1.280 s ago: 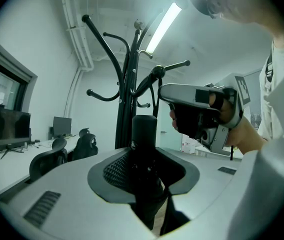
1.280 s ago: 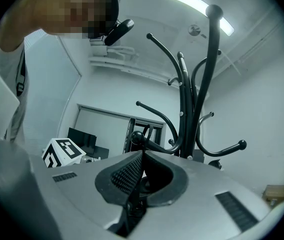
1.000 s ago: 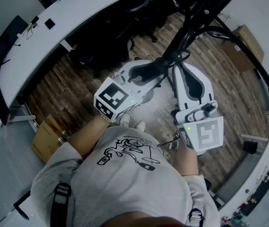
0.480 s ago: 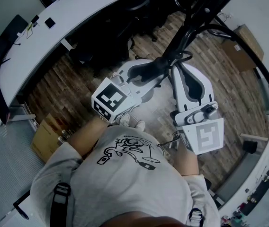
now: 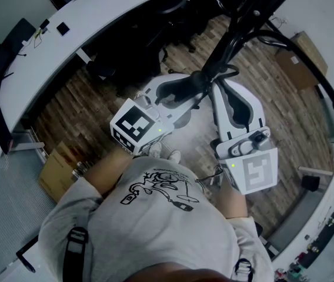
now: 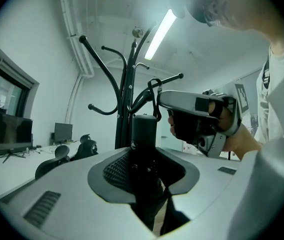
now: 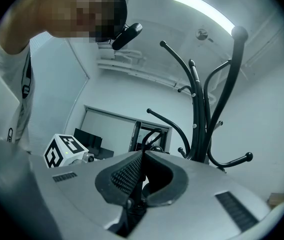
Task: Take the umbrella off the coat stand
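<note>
left gripper [image 5: 193, 87] points level, jaws clamped on the umbrella handle [image 6: 144, 134]; right gripper [image 5: 221, 93] beside it tilts slightly up, jaws together.

Surface finishes, both grippers
Left gripper [image 6: 144, 156], right gripper [image 7: 144, 153]: smooth matt grey plastic shells, rough cross-hatched black pads. Matt black cylindrical umbrella handle [image 6: 144, 129] between left jaws; thin black cord loop [image 6: 156, 109] pinched in right jaws; glossy black metal coat stand [image 6: 124, 94] ahead; brown wood-plank floor [image 5: 96, 98] below.

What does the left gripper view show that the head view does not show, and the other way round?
Only the left gripper view: the ceiling lamp and the white pipes. Only the head view: the wooden floor and a cardboard box. Both: the coat stand and the right gripper.
</note>
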The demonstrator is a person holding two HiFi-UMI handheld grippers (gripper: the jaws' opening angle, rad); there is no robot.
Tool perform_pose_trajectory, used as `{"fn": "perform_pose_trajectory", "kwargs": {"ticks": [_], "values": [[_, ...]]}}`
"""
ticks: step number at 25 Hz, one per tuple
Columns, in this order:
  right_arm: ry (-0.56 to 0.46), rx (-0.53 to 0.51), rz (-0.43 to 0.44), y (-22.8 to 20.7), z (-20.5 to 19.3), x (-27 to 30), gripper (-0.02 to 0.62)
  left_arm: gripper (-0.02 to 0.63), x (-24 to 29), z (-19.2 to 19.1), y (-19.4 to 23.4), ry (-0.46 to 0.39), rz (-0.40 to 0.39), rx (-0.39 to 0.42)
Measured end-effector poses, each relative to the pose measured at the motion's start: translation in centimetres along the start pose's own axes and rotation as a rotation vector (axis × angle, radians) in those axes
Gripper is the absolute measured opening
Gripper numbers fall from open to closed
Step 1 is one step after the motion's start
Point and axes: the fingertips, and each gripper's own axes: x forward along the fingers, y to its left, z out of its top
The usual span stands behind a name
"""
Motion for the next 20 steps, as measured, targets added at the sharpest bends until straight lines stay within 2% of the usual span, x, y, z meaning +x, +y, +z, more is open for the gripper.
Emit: {"fn": "perform_pose_trajectory", "kwargs": {"ticks": [5, 7, 11, 15, 20], "values": [[0.022, 0.036, 0.009, 0.6, -1.3, -0.6, 0.025, 0.164, -0.5, -0.1, -0.1, 0.0, 0.008, -0.002], [0.057, 0.048, 0.004, 0.8, -3.1, -1.5, 0.027, 0.164, -0.8, -0.3, -0.3, 0.002, 0.01, -0.005], [0.042, 0.039, 0.0, 1.3, -1.8, -1.3, 0.035, 0.164, -1.6, -0.6, -0.4, 0.006, 0.019, -0.017], [0.135, 0.057, -0.015, 1.5, -5.4, -3.2, 0.04, 0.164, -2.5, -0.9, -0.5, 0.006, 0.041, -0.029], [0.16, 0.076, -0.029, 1.7, -6.6, -4.3, 0.043, 0.164, -3.9, -1.3, -0.1, 0.008, 0.081, -0.044]]}}
